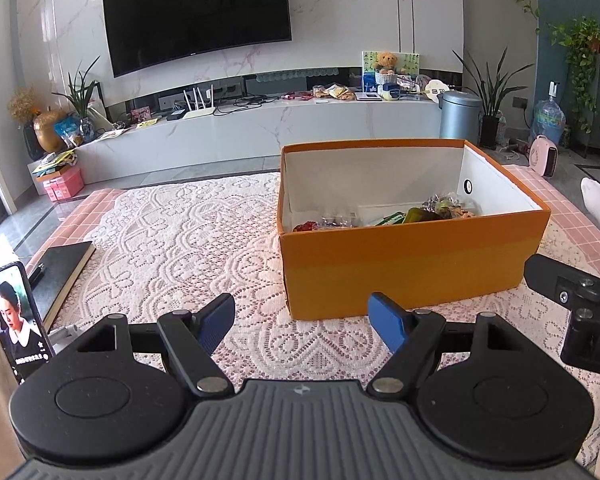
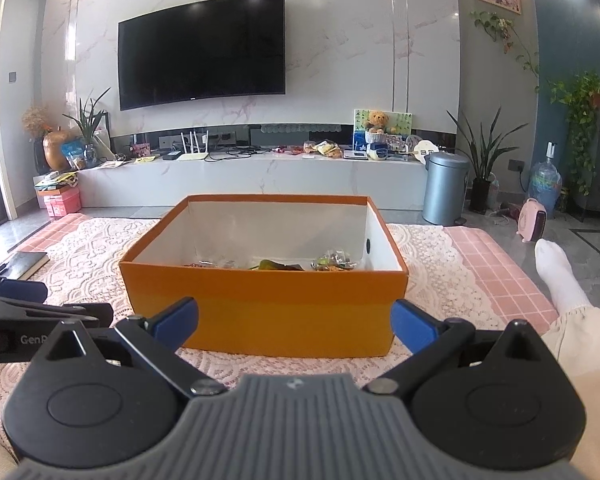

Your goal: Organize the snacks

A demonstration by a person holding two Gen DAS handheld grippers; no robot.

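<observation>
White lace cloth (image 1: 180,232) is covering the low table; an orange cardboard box (image 2: 260,304) is sitting on it, holding assorted snack packets (image 1: 440,210); the left gripper (image 1: 302,320) is hovering just before the box, blue fingers spread apart and empty; the right gripper (image 2: 294,322) is likewise gaping wide, gripping nothing; a phone (image 1: 14,320) is standing at the left.
</observation>
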